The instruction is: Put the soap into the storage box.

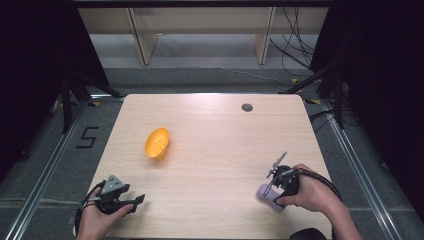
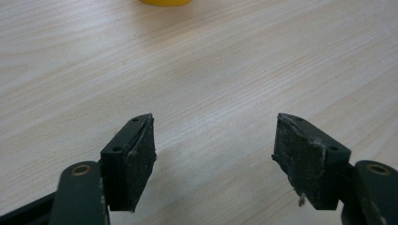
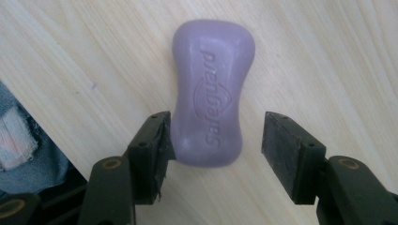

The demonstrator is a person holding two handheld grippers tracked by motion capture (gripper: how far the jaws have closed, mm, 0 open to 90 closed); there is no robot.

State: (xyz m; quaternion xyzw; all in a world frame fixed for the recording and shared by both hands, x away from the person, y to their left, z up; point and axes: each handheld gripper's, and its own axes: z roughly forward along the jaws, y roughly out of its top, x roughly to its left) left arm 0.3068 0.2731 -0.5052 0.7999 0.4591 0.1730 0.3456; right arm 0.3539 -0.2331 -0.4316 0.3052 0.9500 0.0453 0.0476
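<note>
A purple bar of soap [image 3: 208, 96] with embossed lettering lies flat on the wooden table [image 1: 215, 150] near its front right corner, seen as a lilac lump [image 1: 270, 196] in the high view. My right gripper [image 3: 213, 147] stands open around the soap's near end; its left pad touches the soap, its right pad is apart from it. An orange bowl-like object [image 1: 157, 143] lies tipped on the table's left half, its yellow edge [image 2: 165, 2] at the top of the left gripper view. My left gripper [image 2: 213, 152] is open over bare wood near the front left corner [image 1: 131, 201].
A small dark round grommet [image 1: 247, 107] sits in the table near the far edge. The table's front edge runs close behind the soap, with blue fabric [image 3: 19, 140] below it. Cables and black stands lie on the floor beyond.
</note>
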